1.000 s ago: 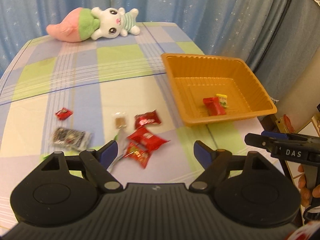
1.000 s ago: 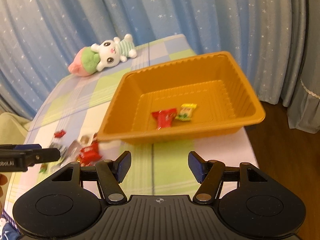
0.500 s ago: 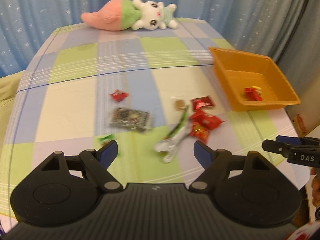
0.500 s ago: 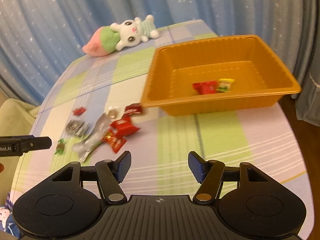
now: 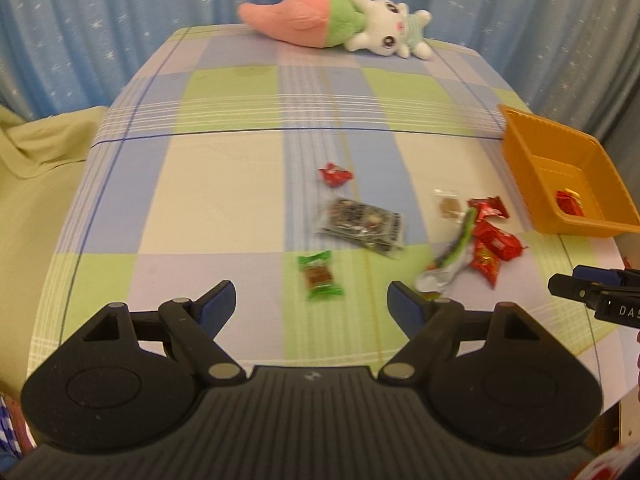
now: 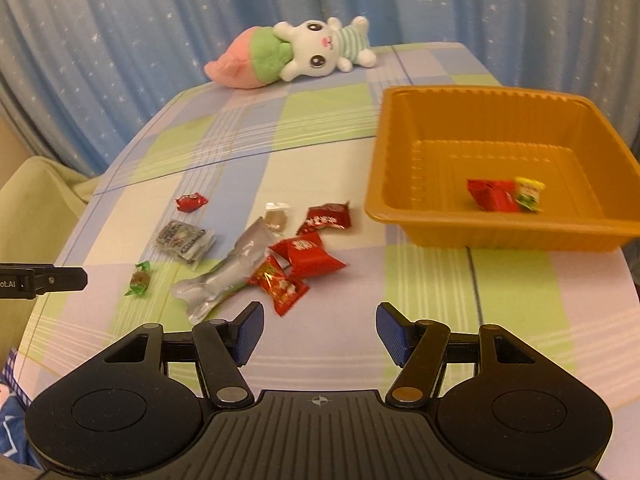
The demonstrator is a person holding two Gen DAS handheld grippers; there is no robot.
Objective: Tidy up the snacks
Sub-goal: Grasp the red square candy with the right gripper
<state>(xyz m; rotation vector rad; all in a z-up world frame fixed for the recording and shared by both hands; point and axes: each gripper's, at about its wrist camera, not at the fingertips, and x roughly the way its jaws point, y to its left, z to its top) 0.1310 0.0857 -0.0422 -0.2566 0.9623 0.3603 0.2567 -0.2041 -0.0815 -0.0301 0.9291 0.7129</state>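
Left hand-held gripper [image 5: 310,304] and right hand-held gripper [image 6: 319,330]: both spread wide, holding nothing. Loose snacks [image 6: 296,254] lie mid-desk [image 5: 224,184]; orange tray [image 6: 404,152] at right edge contains two wrapped pieces.

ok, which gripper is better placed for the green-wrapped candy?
Left, probably. The left gripper is open with the green-wrapped candy lying just ahead, between its fingers. The right gripper, also open, faces bare cloth near the orange tray; there the candy sits far to its left.
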